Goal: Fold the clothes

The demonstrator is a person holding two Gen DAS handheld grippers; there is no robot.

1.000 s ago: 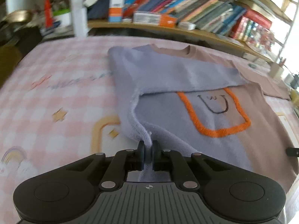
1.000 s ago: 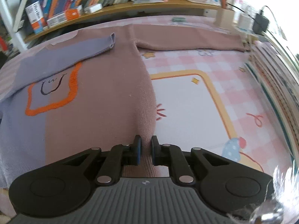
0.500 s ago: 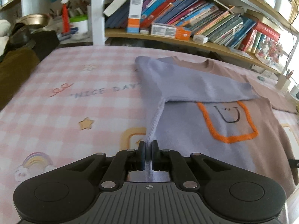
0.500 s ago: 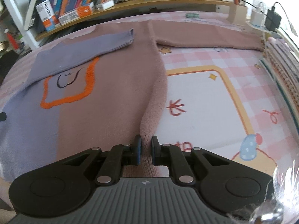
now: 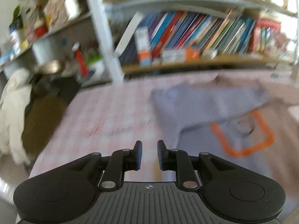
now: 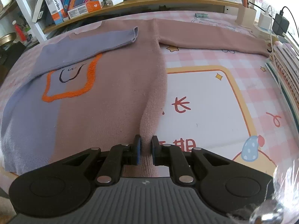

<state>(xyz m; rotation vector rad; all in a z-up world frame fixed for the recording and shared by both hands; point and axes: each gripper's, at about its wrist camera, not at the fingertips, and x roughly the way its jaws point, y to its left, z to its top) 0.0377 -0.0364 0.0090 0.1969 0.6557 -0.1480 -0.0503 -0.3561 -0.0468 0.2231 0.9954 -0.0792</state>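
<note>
A sweater, half lilac and half dusty pink with an orange-outlined patch, lies flat on the pink checked mat [image 6: 214, 59]. In the right wrist view the sweater [image 6: 115, 85] has its lilac sleeve folded across the chest and its pink sleeve stretched out to the right. My right gripper [image 6: 145, 149] is shut on a raised ridge of the pink side edge near the hem. In the blurred left wrist view the sweater [image 5: 205, 104] lies ahead and to the right. My left gripper [image 5: 149, 153] is open above the mat, with nothing between its fingers.
A bookshelf [image 5: 186, 37] runs along the far edge. A white cloth heap [image 5: 13, 112] and a dark object sit off the mat's left side. Stacked notebooks [image 6: 286, 69], a pen holder and chargers [image 6: 278, 22] crowd the right edge.
My left gripper has let go of the lilac edge, opened and swung up and left, blurring its view. My right gripper keeps its hold on the pink edge and has pulled back slightly.
</note>
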